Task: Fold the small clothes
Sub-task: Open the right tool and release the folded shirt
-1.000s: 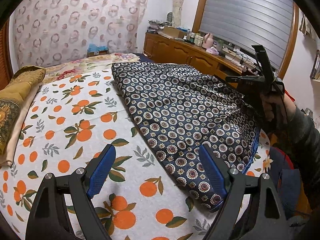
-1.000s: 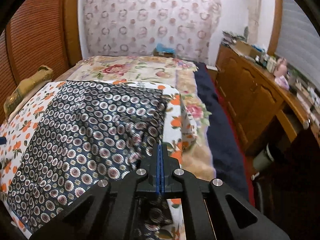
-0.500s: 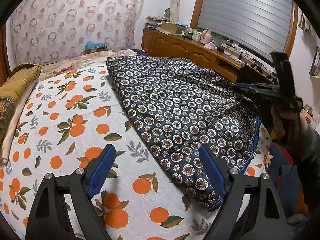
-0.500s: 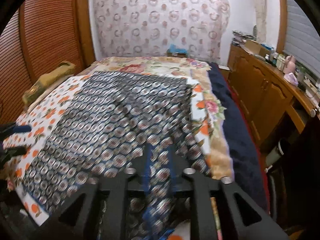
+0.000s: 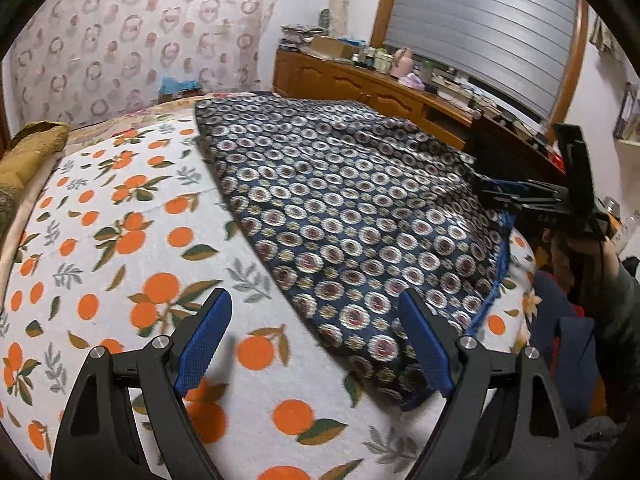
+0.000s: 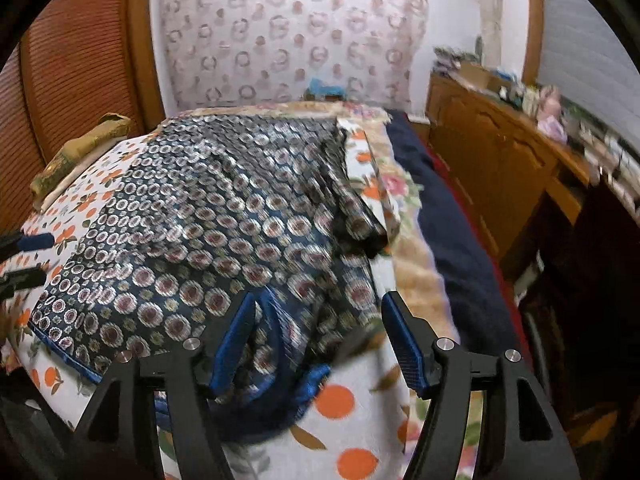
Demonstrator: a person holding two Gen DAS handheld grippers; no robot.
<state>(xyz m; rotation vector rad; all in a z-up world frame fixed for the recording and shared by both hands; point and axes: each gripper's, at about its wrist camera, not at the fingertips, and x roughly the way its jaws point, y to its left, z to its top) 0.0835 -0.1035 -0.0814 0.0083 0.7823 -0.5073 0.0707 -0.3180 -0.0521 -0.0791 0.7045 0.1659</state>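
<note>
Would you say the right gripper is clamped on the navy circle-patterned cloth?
No, the right gripper has its jaws spread wide, with the navy circle-patterned cloth lying loose below.

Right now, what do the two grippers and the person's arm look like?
Both the left gripper and the right gripper have a black angular plastic frame with triangular cutouts and silver screw heads. Their fingers carry blue textured pads. The hand comes out of a dark grey-green sleeve.

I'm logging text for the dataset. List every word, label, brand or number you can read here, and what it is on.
None can be read.
Right claw: faint raised marks on its body, too blurred to read.
Dresser: boxes and bottles on top, labels too small.
Patterned garment and orange-print bedsheet: only patterns, no lettering.
</note>
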